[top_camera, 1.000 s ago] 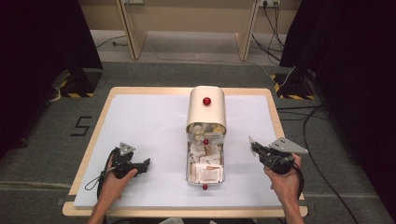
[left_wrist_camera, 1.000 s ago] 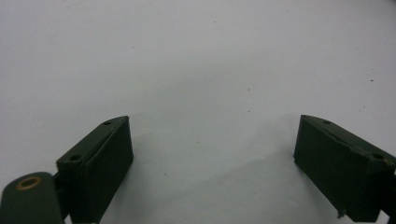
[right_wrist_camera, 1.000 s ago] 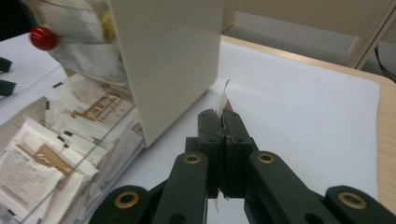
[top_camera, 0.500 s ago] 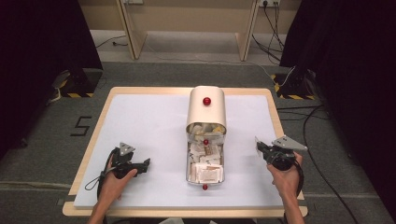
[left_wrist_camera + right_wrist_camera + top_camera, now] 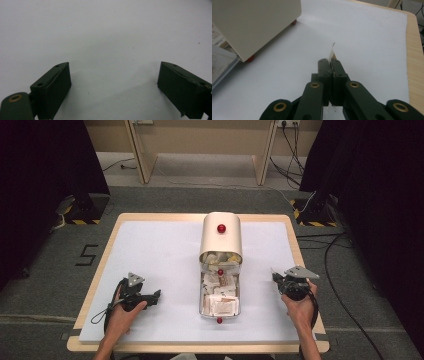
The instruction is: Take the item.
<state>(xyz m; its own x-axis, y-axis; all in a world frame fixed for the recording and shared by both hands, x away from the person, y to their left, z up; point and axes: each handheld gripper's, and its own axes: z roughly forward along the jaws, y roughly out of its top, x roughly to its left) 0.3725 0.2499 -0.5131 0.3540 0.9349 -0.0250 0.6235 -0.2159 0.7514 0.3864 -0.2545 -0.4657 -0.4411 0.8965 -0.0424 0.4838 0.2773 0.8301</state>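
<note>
1. One cream box (image 5: 221, 234) stands mid-table, domed lid rolled back, and it's the single container on the white table sheet (image 5: 160, 245).
2. Red knobs next: three show in the high view, one on the lid (image 5: 221, 228), one at the box mouth (image 5: 220, 271), one at the near end of the drawer (image 5: 219, 320).
3. One metal drawer tray (image 5: 202, 295) sticks out toward the person, packed with paper sachets (image 5: 220, 304); too many, and overlapping too much, to count.
4. Two grippers, one per hand. The left gripper (image 5: 156, 294) lies low on the sheet, near-left of the tray and well apart from it; in its own view its two jaws stand wide apart over bare white sheet (image 5: 110, 37), with nothing between them.
5. The right gripper (image 5: 275, 276) sits right of the tray, apart from it, grey three-cornered plate on top.
6. In the right gripper view its jaws (image 5: 331, 65) are pressed together, pinching one thin white paper slip (image 5: 331, 52), edge-on, poking out past the tips and above the sheet.
7. That same view shows two red feet (image 5: 250, 59) under the box's side wall.
8. One slip held, right of the box.
</note>
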